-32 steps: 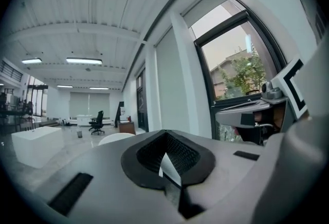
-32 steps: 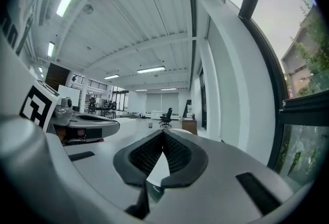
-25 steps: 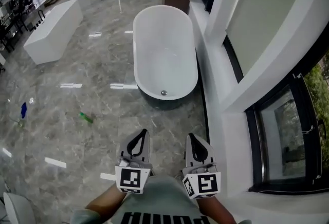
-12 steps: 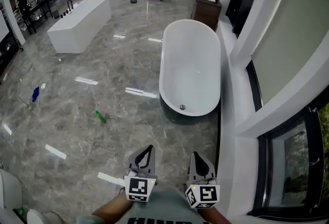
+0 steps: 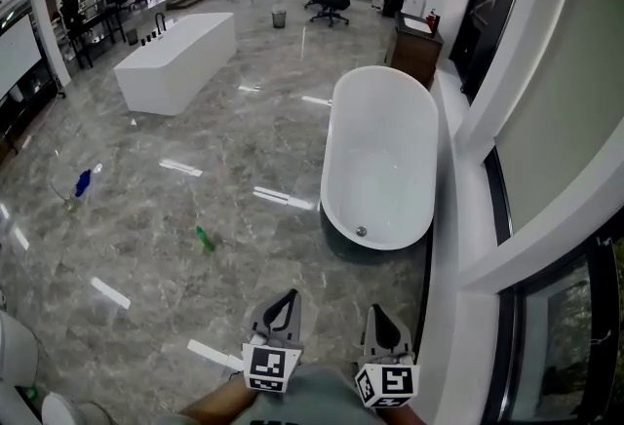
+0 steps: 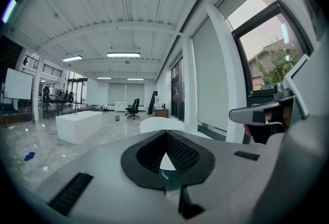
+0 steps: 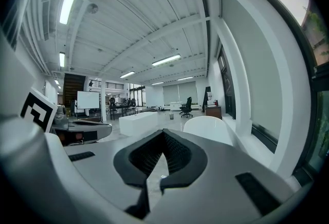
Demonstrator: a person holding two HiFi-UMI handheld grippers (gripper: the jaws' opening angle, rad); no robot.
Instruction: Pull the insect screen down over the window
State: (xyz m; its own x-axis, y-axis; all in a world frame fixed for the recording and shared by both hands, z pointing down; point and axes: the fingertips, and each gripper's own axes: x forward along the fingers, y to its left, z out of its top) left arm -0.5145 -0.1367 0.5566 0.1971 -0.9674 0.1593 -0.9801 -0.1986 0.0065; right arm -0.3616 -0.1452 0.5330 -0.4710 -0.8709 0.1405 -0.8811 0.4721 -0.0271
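Evidently this is the approach: the left gripper (image 5: 285, 301) and right gripper (image 5: 376, 314) hang at the waist, jaws pressed together, empty. The window (image 5: 570, 345) stands to the right, its insect screen not discernible; the next move probably calls for turning toward it.

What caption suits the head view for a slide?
Left gripper and right gripper, both shut and empty, above a marble floor; white bathtub ahead, window at right.

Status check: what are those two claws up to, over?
Left gripper shut, empty. Right gripper shut, empty. Window at right, untouched. Bathtub ahead.
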